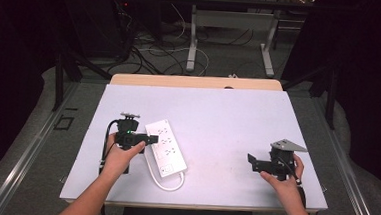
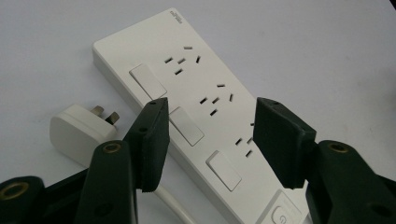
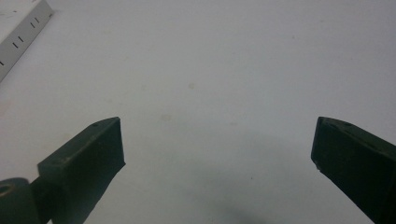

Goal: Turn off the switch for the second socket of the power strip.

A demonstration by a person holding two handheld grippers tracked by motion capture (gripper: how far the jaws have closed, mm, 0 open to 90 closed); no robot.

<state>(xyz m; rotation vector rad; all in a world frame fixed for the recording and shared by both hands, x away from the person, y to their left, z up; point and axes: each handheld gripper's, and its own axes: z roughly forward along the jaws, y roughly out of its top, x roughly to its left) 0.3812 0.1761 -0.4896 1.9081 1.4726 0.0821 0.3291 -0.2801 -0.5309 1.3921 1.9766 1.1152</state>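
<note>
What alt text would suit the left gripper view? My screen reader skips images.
Two black jaws of the left gripper stand apart over a white power strip with rocker switches, not touching it. Its white plug lies on the pale table beside it.

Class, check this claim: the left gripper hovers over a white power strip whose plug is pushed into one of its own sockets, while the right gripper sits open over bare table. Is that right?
Not quite. The plug lies loose on the table beside the power strip, its pins bare, as the left gripper view shows. The rest holds: left gripper over the strip, right gripper open over bare table.

The power strip (image 2: 205,107) bears small brand print at its far end, too small to read, and a power symbol on its near button
</note>
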